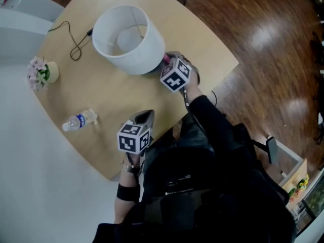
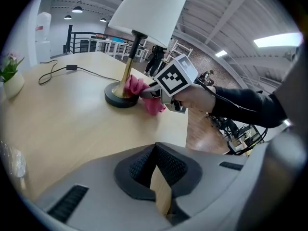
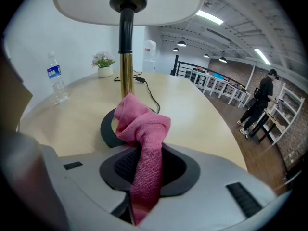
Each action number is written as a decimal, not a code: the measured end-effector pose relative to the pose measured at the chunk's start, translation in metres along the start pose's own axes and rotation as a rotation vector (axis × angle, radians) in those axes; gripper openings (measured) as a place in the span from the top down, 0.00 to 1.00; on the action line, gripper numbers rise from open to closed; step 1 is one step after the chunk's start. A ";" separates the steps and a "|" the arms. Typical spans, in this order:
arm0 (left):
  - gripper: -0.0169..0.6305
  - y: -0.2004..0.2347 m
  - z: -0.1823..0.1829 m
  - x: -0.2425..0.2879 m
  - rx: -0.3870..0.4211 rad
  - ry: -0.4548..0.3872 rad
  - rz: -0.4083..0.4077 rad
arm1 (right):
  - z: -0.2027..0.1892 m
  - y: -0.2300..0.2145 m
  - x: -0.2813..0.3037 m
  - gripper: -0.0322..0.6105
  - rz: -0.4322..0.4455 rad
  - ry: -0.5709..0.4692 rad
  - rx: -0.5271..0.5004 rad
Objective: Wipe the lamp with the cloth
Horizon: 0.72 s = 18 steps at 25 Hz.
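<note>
Working at the foot of the lamp [image 1: 129, 37], a person in black sleeves bends over a pale wooden table [image 1: 101, 103] in the head view. The right tongs [image 1: 168, 61] are tucked under the white shade with a pink cloth [image 1: 165, 58]. The left tongs [image 1: 146, 115] hang well apart from the lamp, nearer the person. A water bottle [image 1: 79, 120] and a small flower pot [image 1: 41, 73] stand well off from the lamp, on the side away from the right tongs.

In the left gripper view, the left tongs [image 2: 156, 170] show jaws drawn together at the tips, with nothing between them. Ahead, the cloth is bunched against the lamp's dark round base [image 2: 120, 99].

In the right gripper view, the right tongs [image 3: 144, 172] are clamped on a twisted strip of the cloth, jaws only slightly apart around it. The bunched end rests on the base, just beside the brass pole [image 3: 126, 76].

The wiping appears to be under way at the base. The pole and shade likely remain to be done.

The cubes carry black-and-white square markers, no words. The bottle's blue label is too small to read.
</note>
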<state>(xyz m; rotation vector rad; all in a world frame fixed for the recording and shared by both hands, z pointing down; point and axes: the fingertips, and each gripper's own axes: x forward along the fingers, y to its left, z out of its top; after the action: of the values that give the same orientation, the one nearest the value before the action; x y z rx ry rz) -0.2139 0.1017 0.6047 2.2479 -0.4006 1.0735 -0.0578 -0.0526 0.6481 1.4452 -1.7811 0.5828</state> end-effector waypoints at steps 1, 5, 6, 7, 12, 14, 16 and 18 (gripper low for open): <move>0.98 -0.004 0.004 0.002 -0.001 0.002 0.003 | -0.002 -0.004 0.002 0.80 0.013 0.004 -0.009; 0.98 -0.013 0.016 0.009 -0.003 0.019 0.028 | 0.006 -0.014 0.006 0.80 0.075 -0.021 -0.030; 0.98 -0.014 0.018 0.011 -0.004 0.024 0.035 | 0.009 -0.015 0.008 0.80 0.089 -0.030 -0.040; 0.98 -0.016 0.020 0.014 -0.005 0.029 0.041 | 0.008 -0.017 0.010 0.80 0.102 -0.034 -0.052; 0.98 -0.026 0.035 0.029 -0.017 0.062 0.073 | 0.009 -0.021 0.019 0.80 0.193 -0.059 -0.121; 0.98 -0.028 0.041 0.035 -0.021 0.075 0.086 | 0.017 -0.024 0.015 0.80 0.224 -0.086 -0.153; 0.98 -0.030 0.047 0.041 -0.023 0.086 0.099 | 0.023 -0.027 0.016 0.80 0.256 -0.106 -0.183; 0.98 -0.030 0.051 0.046 -0.022 0.093 0.111 | 0.023 -0.028 0.022 0.80 0.288 -0.111 -0.214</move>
<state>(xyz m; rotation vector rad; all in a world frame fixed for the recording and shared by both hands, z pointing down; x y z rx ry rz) -0.1396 0.0914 0.6033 2.1689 -0.4999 1.2191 -0.0386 -0.0907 0.6476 1.1030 -2.0893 0.4454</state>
